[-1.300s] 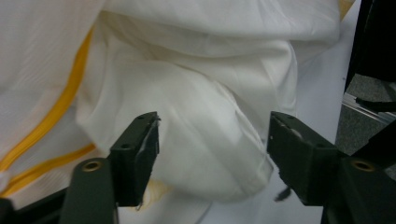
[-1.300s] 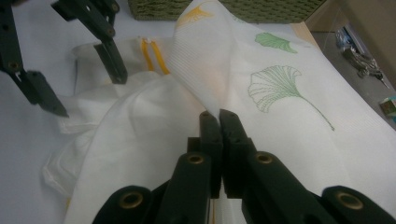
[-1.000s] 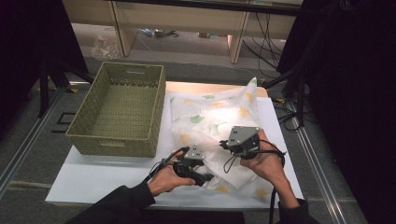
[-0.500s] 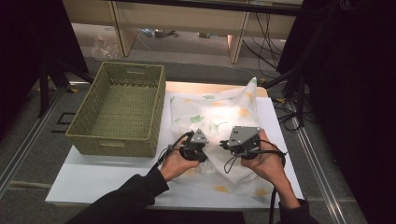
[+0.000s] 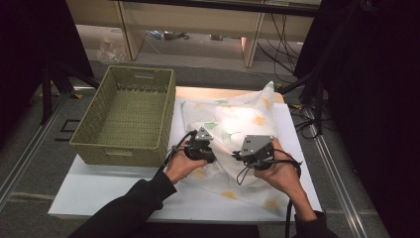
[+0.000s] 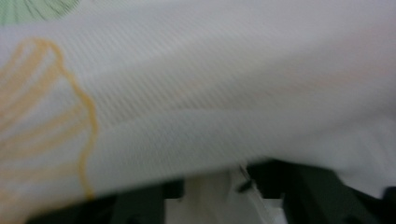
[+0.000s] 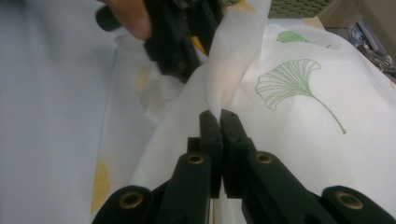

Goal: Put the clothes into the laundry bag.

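A white cloth point(image 5: 237, 116) printed with green and yellow ginkgo leaves lies rumpled on the white table point(image 5: 114, 193). My right gripper point(image 5: 238, 154) is shut on a raised fold of the cloth point(image 7: 299, 121), its jaws point(image 7: 219, 119) pressed together around the fabric. My left gripper point(image 5: 204, 144) sits on the cloth just to the left of the right one, held in a hand. Its jaws have just been opening. In the left gripper view they point(image 6: 219, 198) stand apart low in the picture, with the cloth point(image 6: 210, 93) draped over them and lying between them; their tips are hidden.
A green wicker basket point(image 5: 119, 148) stands with nothing in it on the table's left half, close to the cloth's left edge. Cables trail from both grippers. Shelving and cables lie on the floor beyond the table's far edge.
My left gripper has moved away from the person across the cloth, ending close beside the right gripper. The right gripper has kept its place and its grip on the fold.
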A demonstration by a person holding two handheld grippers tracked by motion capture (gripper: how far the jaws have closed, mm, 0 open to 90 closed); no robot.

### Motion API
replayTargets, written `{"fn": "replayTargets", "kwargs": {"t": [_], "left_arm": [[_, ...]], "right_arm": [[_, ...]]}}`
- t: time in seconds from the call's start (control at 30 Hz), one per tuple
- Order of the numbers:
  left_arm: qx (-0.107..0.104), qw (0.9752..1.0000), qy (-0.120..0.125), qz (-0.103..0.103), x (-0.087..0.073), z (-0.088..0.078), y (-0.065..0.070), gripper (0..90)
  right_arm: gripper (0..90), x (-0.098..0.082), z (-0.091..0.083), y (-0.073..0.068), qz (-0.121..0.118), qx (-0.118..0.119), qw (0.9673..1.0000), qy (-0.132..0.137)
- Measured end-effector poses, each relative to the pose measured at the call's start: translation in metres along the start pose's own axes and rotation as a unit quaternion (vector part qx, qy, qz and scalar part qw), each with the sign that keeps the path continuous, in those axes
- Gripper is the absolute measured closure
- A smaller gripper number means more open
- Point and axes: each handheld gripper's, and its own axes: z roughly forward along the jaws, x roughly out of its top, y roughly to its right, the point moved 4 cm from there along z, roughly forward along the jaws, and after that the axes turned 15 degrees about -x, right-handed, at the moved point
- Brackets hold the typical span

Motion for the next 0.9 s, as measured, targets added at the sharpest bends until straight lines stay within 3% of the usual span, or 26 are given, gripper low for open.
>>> {"fn": "replayTargets", "kwargs": {"t": [0.1,0.23,0.37,0.4,0.43,0.5,0.53,0.63,0.7,0.77,0.83,0.9], "left_arm": [[-0.013,0.9999,-0.003,-0.001,-0.006,-0.015,0.016,39.8],[-0.025,0.9992,-0.031,0.001,-0.015,-0.023,0.031,29.5],[-0.032,0.9987,-0.035,-0.018,-0.018,-0.011,0.035,24.3],[-0.035,0.9982,-0.047,-0.013,-0.019,-0.007,0.033,24.1],[-0.032,0.9984,-0.036,-0.027,-0.018,-0.001,0.034,24.1],[-0.029,0.998,-0.056,-0.01,-0.019,0.008,0.03,23.9],[-0.029,0.9964,-0.08,0.006,-0.02,0.009,0.027,24.1],[-0.022,0.9973,-0.069,-0.014,-0.019,0.016,0.023,26.1],[-0.032,0.9974,-0.059,-0.026,-0.016,0.02,0.021,28.2],[-0.04,0.9976,-0.024,-0.051,-0.012,0.025,0.025,30.6],[-0.043,0.9979,-0.034,-0.035,-0.009,0.025,0.024,32.8],[-0.041,0.9979,-0.044,-0.024,-0.007,0.025,0.021,41.9]], "right_arm": [[90.0,0.0,-0.001,0.001,-0.001,-0.002,1.0,0.0],[90.0,0.001,-0.001,-0.001,0.004,-0.002,1.0,-0.001],[90.0,0.001,-0.001,-0.002,0.008,-0.005,0.9999,-0.006],[90.0,0.001,-0.001,-0.002,0.01,-0.005,0.9999,-0.007],[90.0,0.002,0.001,-0.002,-0.004,-0.001,1.0,-0.002],[90.0,0.002,0.002,-0.003,-0.002,0.0,1.0,-0.002],[90.0,0.002,0.002,-0.004,-0.002,0.001,1.0,-0.001],[90.0,0.001,0.002,-0.005,-0.002,0.005,1.0,-0.001],[90.0,0.001,0.002,-0.004,-0.005,0.006,1.0,-0.002],[90.0,0.0,0.003,-0.005,-0.006,0.007,1.0,-0.003],[90.0,0.0,0.003,-0.006,-0.001,0.011,0.9999,-0.003],[90.0,-0.001,0.003,-0.007,0.007,0.01,0.9999,-0.011]]}}
